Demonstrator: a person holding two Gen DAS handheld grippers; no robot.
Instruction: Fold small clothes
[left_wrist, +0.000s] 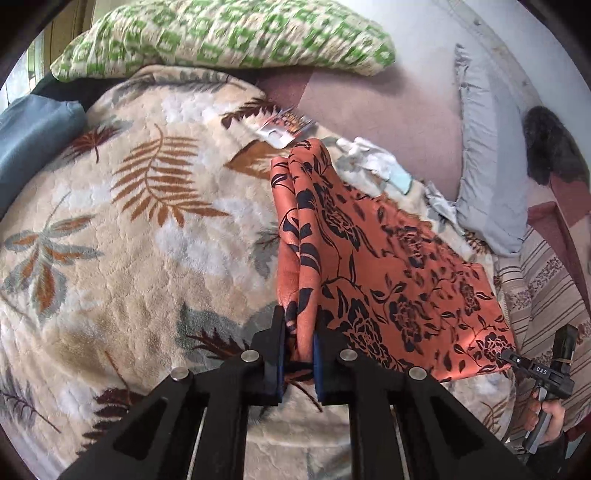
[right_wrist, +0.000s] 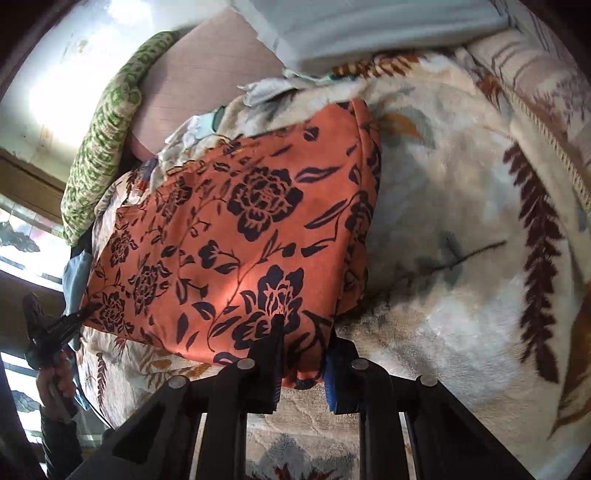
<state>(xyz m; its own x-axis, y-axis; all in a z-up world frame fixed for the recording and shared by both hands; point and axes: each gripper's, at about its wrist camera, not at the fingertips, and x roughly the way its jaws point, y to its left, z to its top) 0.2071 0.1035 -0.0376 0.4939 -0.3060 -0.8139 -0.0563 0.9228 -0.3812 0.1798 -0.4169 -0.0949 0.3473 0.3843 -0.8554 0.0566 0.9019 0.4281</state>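
Observation:
An orange cloth with black flowers (left_wrist: 388, 269) lies partly folded on a cream leaf-print blanket (left_wrist: 129, 229). My left gripper (left_wrist: 299, 354) is shut on its near-left corner, where the cloth bunches into folds. My right gripper shows at the right edge of the left wrist view (left_wrist: 508, 356), pinching the cloth's near-right corner. In the right wrist view the same cloth (right_wrist: 236, 240) spreads ahead and my right gripper (right_wrist: 304, 350) is shut on its near corner. The left gripper (right_wrist: 79, 314) holds the far-left corner there.
A green-patterned pillow (left_wrist: 229, 37) lies at the bed's head. A grey-blue pillow (left_wrist: 487, 177) sits at the right. Small white and pale blue clothes (left_wrist: 373, 158) and a shiny packet (left_wrist: 284, 127) lie beyond the cloth. A blue fabric (left_wrist: 33, 144) is at the left.

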